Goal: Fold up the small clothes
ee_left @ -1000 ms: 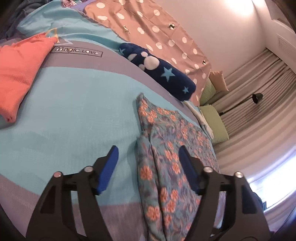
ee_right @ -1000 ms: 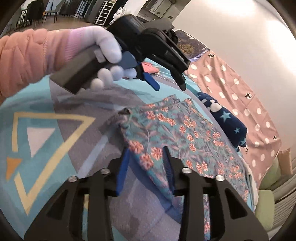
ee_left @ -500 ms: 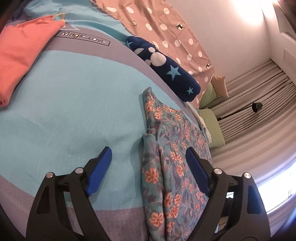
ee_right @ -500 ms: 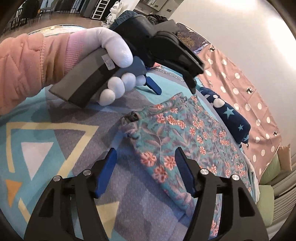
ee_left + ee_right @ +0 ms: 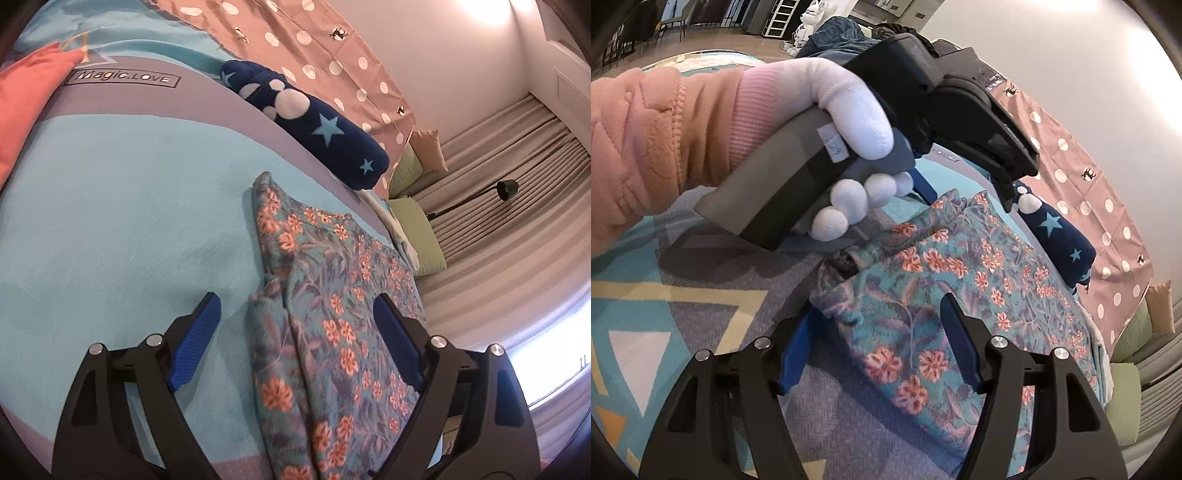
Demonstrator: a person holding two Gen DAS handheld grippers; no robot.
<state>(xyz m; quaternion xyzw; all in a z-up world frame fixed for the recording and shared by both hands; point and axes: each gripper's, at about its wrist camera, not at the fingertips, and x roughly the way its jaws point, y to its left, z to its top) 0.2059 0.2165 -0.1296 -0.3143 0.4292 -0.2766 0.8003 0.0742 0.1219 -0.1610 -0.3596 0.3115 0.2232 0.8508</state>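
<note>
Bed cover [image 5: 110,206]: turquoise with grey bands and a "Magic.LOVE" label at the far left; in the right wrist view it shows yellow-outlined triangles at the near left.
Dotted sheet [image 5: 306,48]: dusty pink with white spots, spread along the far side against the wall.
Floral garment [image 5: 332,314]: teal cloth with orange flowers, lying flat on the bed cover, running from near to far right of centre; a folded layer shows along its left edge. In the right wrist view [image 5: 942,280] its bunched near-left corner lies just ahead of the gripper.
Navy roll [image 5: 314,122]: dark blue fleece with pale stars and white dots, lying beyond the floral garment, beside the dotted sheet.
Coral cloth [image 5: 26,99]: folded, at the far left edge.
Green cushions [image 5: 417,229]: at the far right, by the curtains.
Left gripper [image 5: 295,332]: jaws spread wide, astride the garment's left edge, pads clear of the cloth, nothing held.
Left hand [image 5: 849,147]: white-gloved, pink-sleeved, gripping the left gripper's handle above the garment.
Right gripper [image 5: 875,339]: jaws apart, over the garment's near corner, gripping nothing.
</note>
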